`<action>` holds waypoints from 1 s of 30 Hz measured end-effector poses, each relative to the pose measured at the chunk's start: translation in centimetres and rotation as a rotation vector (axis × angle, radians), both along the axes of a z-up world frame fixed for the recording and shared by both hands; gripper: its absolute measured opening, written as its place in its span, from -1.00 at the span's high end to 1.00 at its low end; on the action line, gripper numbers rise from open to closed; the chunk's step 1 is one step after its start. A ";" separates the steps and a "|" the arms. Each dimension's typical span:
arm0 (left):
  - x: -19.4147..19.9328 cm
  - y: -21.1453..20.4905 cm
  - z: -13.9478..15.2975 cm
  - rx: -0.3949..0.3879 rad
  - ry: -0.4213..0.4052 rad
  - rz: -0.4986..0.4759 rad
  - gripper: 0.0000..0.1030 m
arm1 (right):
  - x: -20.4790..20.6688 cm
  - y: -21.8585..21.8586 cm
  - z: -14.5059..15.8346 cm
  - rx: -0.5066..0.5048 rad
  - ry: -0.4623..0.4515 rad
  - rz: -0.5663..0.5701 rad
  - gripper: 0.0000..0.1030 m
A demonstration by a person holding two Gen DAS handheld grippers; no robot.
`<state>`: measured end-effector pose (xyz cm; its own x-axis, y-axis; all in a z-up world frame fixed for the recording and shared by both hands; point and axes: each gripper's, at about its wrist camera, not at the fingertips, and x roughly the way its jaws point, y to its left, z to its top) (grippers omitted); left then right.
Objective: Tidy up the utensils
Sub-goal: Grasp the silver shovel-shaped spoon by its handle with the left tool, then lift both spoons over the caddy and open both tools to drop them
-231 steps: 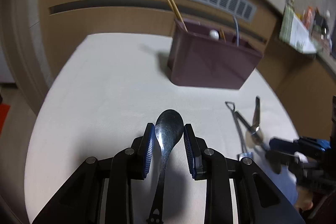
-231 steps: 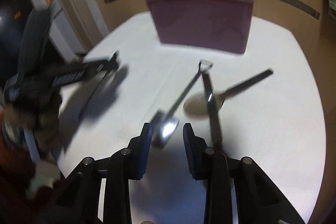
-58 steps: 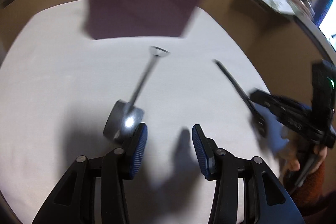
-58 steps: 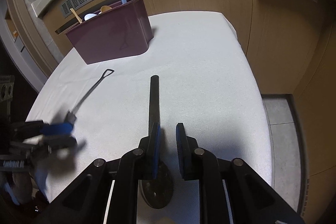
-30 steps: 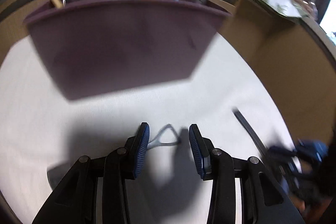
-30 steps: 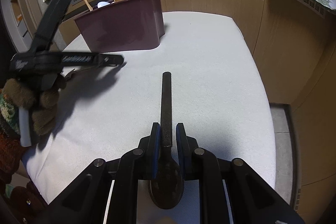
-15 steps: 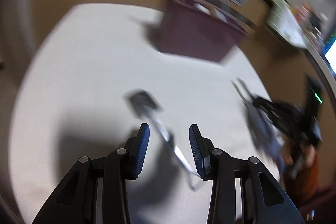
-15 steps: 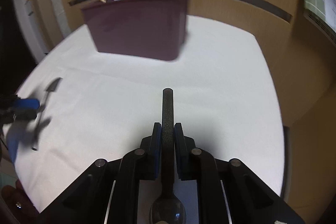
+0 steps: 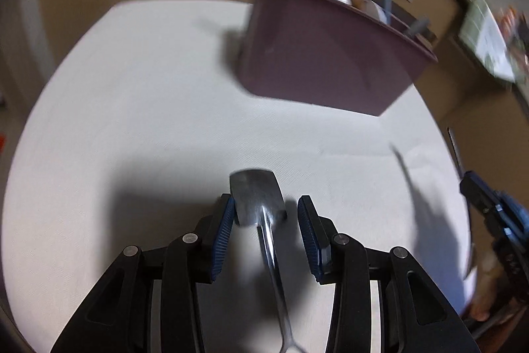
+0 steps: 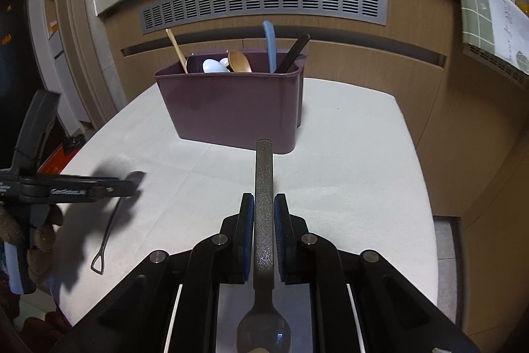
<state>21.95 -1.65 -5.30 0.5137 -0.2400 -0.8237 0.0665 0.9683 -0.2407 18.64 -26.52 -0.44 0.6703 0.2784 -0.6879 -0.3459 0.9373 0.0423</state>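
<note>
Right wrist view shows the right hand-held gripper [image 10: 264,232] clamped on the speckled handle of a dark spoon [image 10: 263,187]; the handle points ahead toward the maroon utensil bin [image 10: 231,111], and the bowl lies back under the gripper body. The bin stands toward the far edge of the white surface [image 10: 347,174], against a wooden cabinet with a grey vent [image 10: 264,2]. Standing in it are a wooden spoon [image 10: 239,61], a white spoon [image 10: 213,66], a light blue handle [image 10: 269,42], a black handle [image 10: 294,52] and a pale wooden stick [image 10: 177,50].

At the left of that view, the left hand-held gripper [image 10: 132,184] hangs over a small metal shovel-shaped spoon [image 10: 109,227] lying flat on the surface, its triangular loop end nearest the camera.

From the left wrist view, which is blurred, the left gripper's blue pads [image 9: 224,232] stand apart on either side of the shovel spoon's square blade [image 9: 256,199]. The left pad looks to be at the blade's edge, the right pad clear of it. The right gripper is at the right edge.
</note>
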 end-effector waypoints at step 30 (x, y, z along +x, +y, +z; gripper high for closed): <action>-6.7 0.3 7.6 -0.077 -0.319 -0.026 0.37 | -0.8 0.0 1.6 0.149 -0.051 0.005 0.78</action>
<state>15.21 -1.33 2.35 0.7359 -0.3119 -0.6010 0.1751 0.9450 -0.2761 17.88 -26.49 1.19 0.7017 0.3784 -0.6037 -0.3562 0.9201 0.1628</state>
